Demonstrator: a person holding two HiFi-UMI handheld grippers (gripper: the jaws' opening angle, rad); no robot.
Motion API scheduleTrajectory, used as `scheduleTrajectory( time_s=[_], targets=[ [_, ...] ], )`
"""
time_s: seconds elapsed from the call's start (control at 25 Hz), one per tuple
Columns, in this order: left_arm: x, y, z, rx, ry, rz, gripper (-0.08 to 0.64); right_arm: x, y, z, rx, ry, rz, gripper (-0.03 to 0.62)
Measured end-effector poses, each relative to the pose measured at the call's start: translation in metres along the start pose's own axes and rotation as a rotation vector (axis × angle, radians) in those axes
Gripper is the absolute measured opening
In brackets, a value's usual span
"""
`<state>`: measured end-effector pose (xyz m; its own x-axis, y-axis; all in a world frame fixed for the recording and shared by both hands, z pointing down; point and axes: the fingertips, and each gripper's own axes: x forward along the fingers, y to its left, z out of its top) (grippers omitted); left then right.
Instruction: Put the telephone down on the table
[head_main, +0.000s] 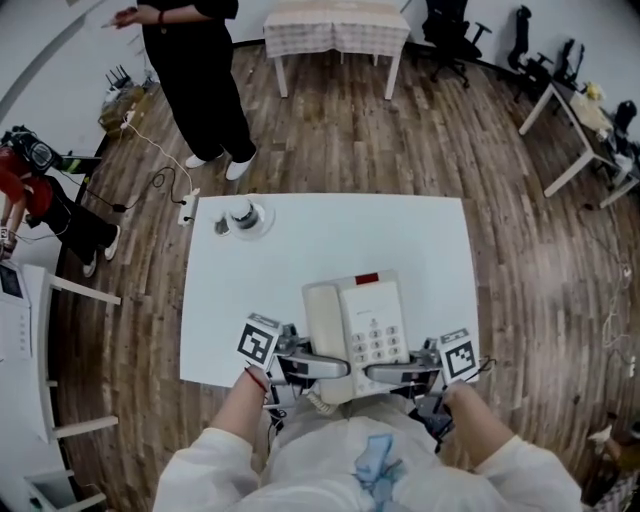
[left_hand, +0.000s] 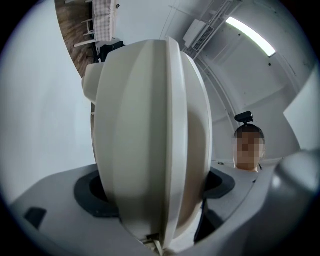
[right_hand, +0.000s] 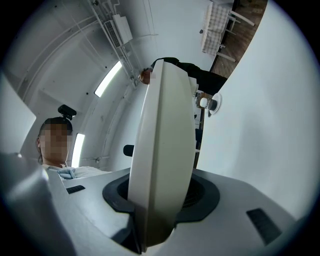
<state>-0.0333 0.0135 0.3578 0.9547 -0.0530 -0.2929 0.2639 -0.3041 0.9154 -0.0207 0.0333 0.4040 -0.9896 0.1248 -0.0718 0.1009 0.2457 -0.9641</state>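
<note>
The telephone (head_main: 357, 332) hangs over the near edge of the table (head_main: 430, 250), keypad up and roughly level, with its near end sticking out past that edge toward the person. It is carried from both sides at once. The left gripper (head_main: 316, 367) is clamped on the flank where the handset (head_main: 322, 318) lies, and the right gripper (head_main: 394, 374) is clamped on the opposite flank. Each gripper view shows the cream shell filling the gap between the jaws, with the pads pressed to it. A grip on both flanks makes sense here. The body is wide and the handset only rests in its cradle, so equal pressure from either side keeps the set flat and the handset from sliding off. Whether the base touches the table I cannot tell, but since both grippers are holding it, I judge it is not yet set down. The middle of the table is bare, which leaves room to bring the telephone further in. The only other thing on the table is a small dish (head_main: 246, 215) near the far left corner, well apart from the telephone.
</note>
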Motion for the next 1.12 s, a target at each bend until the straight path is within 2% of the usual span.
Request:
scheduleTrajectory(
  time_s=[0.28,0.8,1.0,1.12],
  targets=[
    [-0.016,0.029,0.017,-0.004,0.001,0.004,0.460,0.004,-0.032,0.018,0.001,0.037,-0.012,0.176],
    [-0.029,0.081,0.043,-0.041,-0.023,-0.002,0.460,-0.002,-0.084,0.041,0.018,0.005,-0.024,0.176],
    [-0.031,0.097,0.043,-0.051,-0.029,-0.009,0.460,-0.005,-0.100,0.041,0.025,0.003,-0.029,0.176],
    [-0.032,0.110,0.040,-0.046,-0.002,0.005,0.460,-0.009,-0.112,0.041,0.028,0.012,-0.035,0.176]
  ],
)
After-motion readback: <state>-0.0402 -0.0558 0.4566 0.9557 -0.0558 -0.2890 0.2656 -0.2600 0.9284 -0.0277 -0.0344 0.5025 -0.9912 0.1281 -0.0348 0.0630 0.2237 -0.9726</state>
